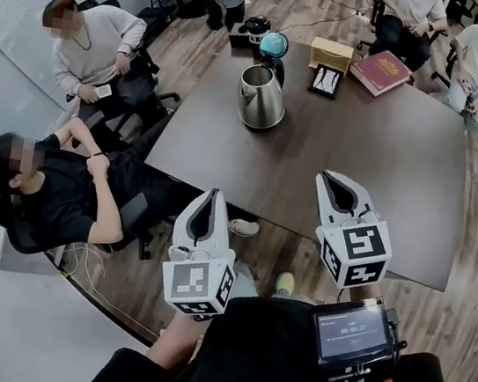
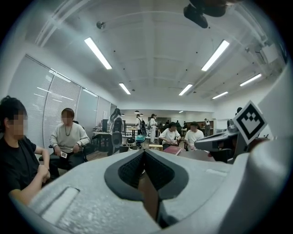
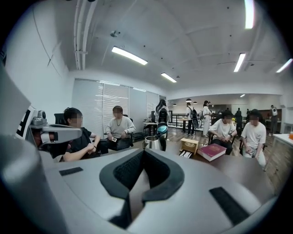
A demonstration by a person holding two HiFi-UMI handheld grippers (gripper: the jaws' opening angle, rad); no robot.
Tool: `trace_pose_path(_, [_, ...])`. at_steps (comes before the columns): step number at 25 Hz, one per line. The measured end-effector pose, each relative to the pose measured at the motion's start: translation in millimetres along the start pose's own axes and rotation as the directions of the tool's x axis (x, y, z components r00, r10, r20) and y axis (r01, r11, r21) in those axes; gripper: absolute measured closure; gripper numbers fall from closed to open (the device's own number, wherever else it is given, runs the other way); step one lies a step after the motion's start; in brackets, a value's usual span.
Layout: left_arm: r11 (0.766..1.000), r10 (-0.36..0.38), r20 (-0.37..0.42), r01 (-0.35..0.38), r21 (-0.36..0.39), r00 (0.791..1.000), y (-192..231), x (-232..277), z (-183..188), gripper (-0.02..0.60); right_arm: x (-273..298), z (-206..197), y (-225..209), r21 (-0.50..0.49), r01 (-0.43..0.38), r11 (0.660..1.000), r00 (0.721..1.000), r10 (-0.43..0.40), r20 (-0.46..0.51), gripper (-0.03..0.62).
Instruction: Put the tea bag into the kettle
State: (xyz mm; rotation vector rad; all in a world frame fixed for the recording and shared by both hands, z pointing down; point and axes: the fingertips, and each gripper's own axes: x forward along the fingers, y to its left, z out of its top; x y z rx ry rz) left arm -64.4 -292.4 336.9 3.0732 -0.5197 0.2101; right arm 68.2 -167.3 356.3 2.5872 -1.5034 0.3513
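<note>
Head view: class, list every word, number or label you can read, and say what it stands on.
Small screen: a row of digits, too small to read.
Red book: cover print too blurred to read.
Tan box: no print readable.
Nothing else carries legible text.

One kettle (image 1: 261, 96), one red book (image 1: 380, 72), two tools (image 1: 211, 201) (image 1: 334, 185).

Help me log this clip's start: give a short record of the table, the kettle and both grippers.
table: dark top, people seated around it
kettle: steel, upright, far left part of the table
other items: wooden box and red book at the far edge
left gripper: shut, empty, by the near edge
right gripper: shut, empty, by the near edge
tea bag: not held; none made out
</note>
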Motion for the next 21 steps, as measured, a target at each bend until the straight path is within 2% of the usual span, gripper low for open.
trace_pose_path(4, [0.999, -0.029, -0.005, 0.029, 0.029, 1.0, -42.1, 10.3, -16.4, 0.577, -16.9, -21.5, -33.3, 0.017, 0.019, 1.0, 1.0, -0.02, 0.014, 0.586])
trace_pose_path(8, [0.997, -0.064, 0.012, 0.063, 0.046, 0.998, -62.5, -13.4, 3.1, 0.577, -53.2, -11.8, -30.3, 0.022, 0.041, 0.999, 0.999, -0.042, 0.024, 0.586])
trace_pose_path(13, [0.996, -0.077, 0.002, 0.077, 0.052, 0.997, -73.9, -17.9, 19.4, 0.577, -65.7, -3.6, -34.3, 0.027, 0.045, 0.999, 0.999, -0.046, 0.016, 0.586])
trace_pose_path(21, [0.992, -0.108, 0.021, 0.107, 0.062, 0.994, -67.6, -7.6, 0.1, 0.577, -54.0, -15.5, -29.7, 0.016, 0.061, 0.998, 0.997, -0.061, 0.037, 0.586])
